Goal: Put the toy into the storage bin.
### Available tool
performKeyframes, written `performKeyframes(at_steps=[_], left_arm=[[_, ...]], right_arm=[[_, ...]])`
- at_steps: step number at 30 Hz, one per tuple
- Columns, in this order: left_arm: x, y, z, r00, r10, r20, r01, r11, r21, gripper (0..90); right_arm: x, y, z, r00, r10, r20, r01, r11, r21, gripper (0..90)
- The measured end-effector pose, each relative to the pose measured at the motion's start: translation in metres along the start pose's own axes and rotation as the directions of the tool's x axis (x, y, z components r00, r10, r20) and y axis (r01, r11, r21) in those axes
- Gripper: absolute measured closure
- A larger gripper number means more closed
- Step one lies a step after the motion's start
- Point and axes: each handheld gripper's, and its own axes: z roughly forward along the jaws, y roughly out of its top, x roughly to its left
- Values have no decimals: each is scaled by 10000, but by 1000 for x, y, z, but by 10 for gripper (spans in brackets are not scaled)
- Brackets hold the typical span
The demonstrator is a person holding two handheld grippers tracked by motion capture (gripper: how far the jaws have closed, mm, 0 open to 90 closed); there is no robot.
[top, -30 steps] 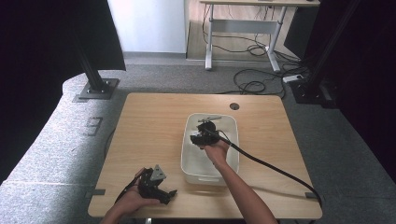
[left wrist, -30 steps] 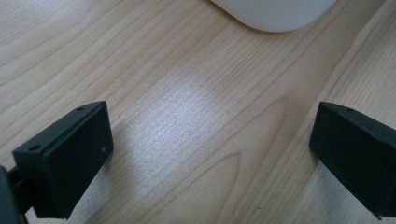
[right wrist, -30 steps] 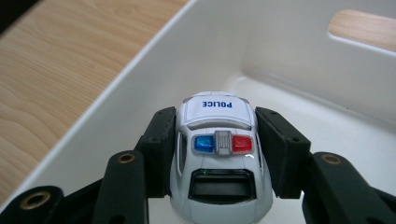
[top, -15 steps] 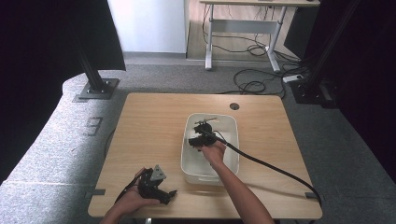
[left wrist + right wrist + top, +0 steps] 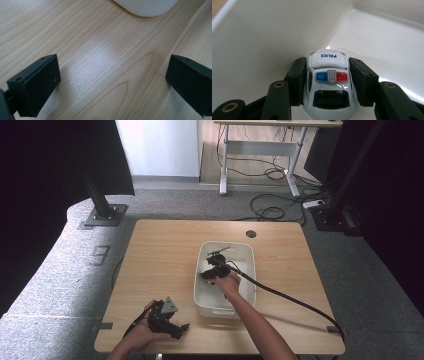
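Observation:
A white toy police car (image 5: 328, 85) with a blue and red light bar sits between the jaws of my right gripper (image 5: 328, 65), low inside the white bin (image 5: 262, 37). The pads lie against the car's two sides; the jaws have just been easing open slightly with the car still between them. In the high view my right gripper (image 5: 212, 272) is inside the bin (image 5: 247, 255), near its left wall. Near the table's front edge, left of the bin, my left gripper (image 5: 170, 322) rests. Its jaws (image 5: 112, 75) stand wide open over bare wood.
A small dark object (image 5: 218, 252) lies at the far end of the bin. The right gripper's cable (image 5: 290, 297) trails across the table to the front right. A corner of the bin (image 5: 147, 6) shows ahead of the left gripper. A round hole (image 5: 251, 233) marks the table's far side.
My right gripper has sunk a little lower into the bin with the car. The left gripper has stayed where it was.

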Motion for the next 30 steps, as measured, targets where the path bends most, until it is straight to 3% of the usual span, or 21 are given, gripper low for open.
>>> performKeyframes(at_steps=[9,13,22,30], left_arm=[[0,0,0,10000,-2,2,2,10000,-6,0],[0,0,0,10000,-8,5,8,10000,-14,0],[0,0,0,10000,-12,3,12,10000,-10,0],[0,0,0,10000,-4,7,4,10000,-14,0]], right_arm=[[1,-1,-4,9997,-236,99,238,9995,-220,423],[3,-3,-13,9972,-678,330,690,9969,-388,389],[-3,-20,-21,9963,-802,-316,810,9964,252,358],[-1,-21,-18,9949,-723,-708,757,9961,459,392]])
